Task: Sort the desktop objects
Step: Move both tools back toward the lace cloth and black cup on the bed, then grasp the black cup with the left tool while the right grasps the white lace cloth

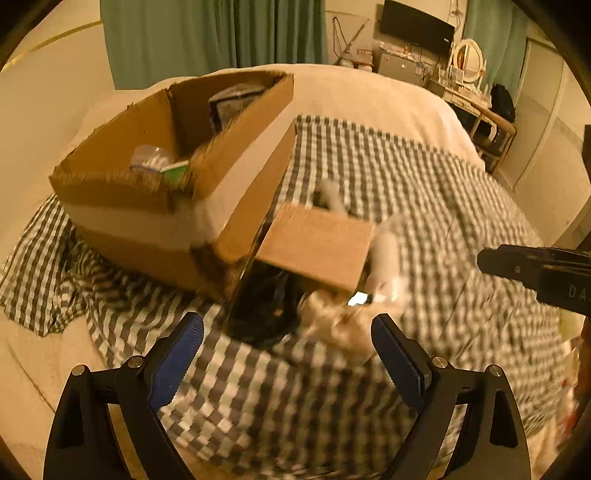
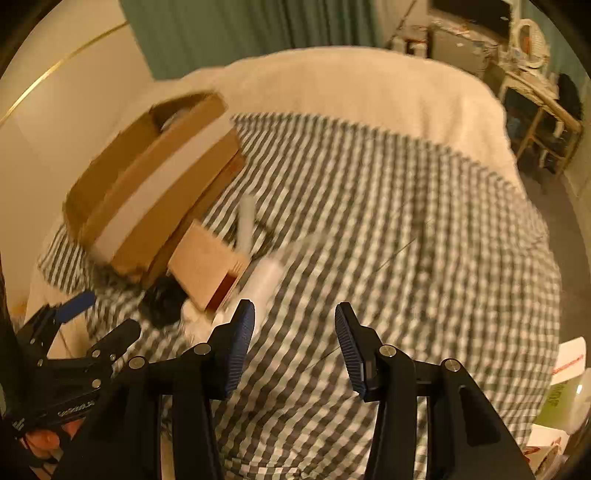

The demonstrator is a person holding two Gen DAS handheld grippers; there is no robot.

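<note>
A large open cardboard box (image 1: pixel 166 177) stands on the checked cloth (image 1: pixel 388 166); inside it lie a clear plastic bottle (image 1: pixel 151 157) and something green. Against its near corner sit a small cardboard box (image 1: pixel 317 243), a white bottle (image 1: pixel 384 251), a black bundle (image 1: pixel 266 306) and a crumpled white thing (image 1: pixel 332 328). My left gripper (image 1: pixel 288 332) hangs open just short of this pile, nothing between its fingers. My right gripper (image 2: pixel 295 328) is open and empty over the cloth, with the white bottle (image 2: pixel 262 280) close to its left finger. A white tube (image 2: pixel 245 221) lies behind the small box (image 2: pixel 207 266).
The cloth covers a bed with a cream blanket (image 2: pixel 351 81). Green curtains (image 1: pixel 207 33) hang behind, and a dressing table with a mirror (image 1: pixel 469 59) stands at the back right. Cartons (image 2: pixel 565 387) sit at the bed's right edge. A hand (image 2: pixel 40 439) holds the left gripper.
</note>
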